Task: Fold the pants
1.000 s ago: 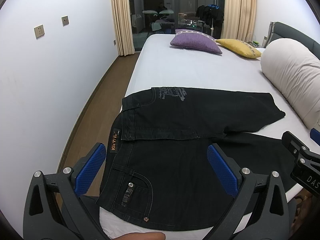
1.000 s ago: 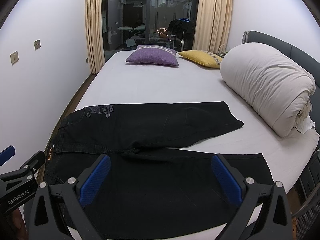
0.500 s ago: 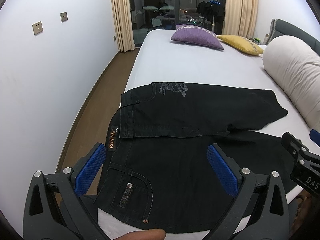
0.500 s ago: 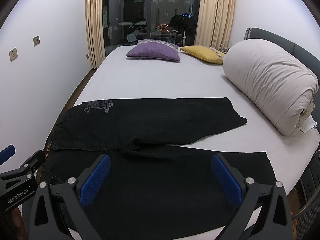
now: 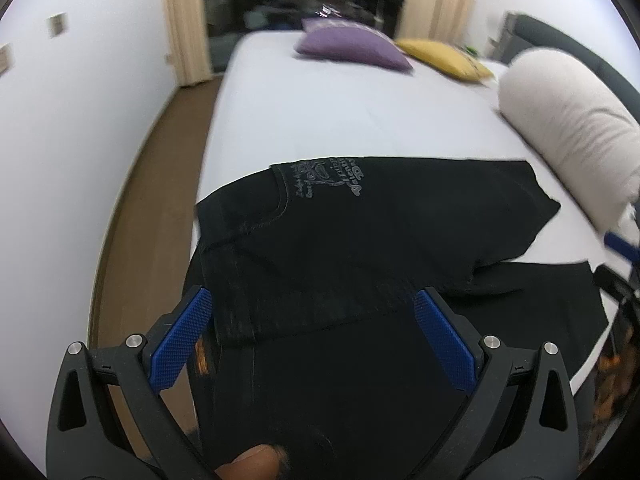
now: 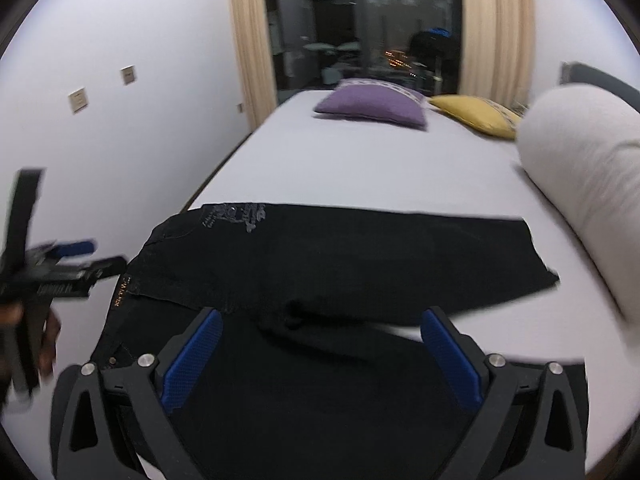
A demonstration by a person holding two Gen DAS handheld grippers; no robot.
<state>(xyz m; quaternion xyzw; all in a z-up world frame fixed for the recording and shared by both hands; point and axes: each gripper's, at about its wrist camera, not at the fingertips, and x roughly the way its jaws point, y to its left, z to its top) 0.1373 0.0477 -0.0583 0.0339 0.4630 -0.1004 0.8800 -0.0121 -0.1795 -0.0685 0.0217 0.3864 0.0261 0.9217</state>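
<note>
left wrist view: the left gripper hangs over the black pants, its blue pads spread wide and pressing on nothing, with cloth under the gap between them. the pants lie flat on the near end of the white bed, waistband toward the bed's left edge, one leg laid across the other and running out to the right. a pale printed design shows near the waist, its letters too blurred to read, and an orange label beside the left pad is smeared. the near hem and lower waist are hidden behind the gripper frame. a fingertip pokes in at the bottom edge, mostly cut off. at the right border part of the right gripper shows, too cropped to read its fingers. a purple pillow, a yellow pillow and a rolled white duvet lie further up the bed, all soft with blur.

right wrist view: the right gripper is released, its fingers wide apart though they have just been closing slightly; only flat pants cloth lies beneath, none of it pinched. the near leg is hidden by the frame. on the left, the left gripper appears as a dark blurred shape with a hand behind it, half cut off; its fingers cannot be judged here.
</note>
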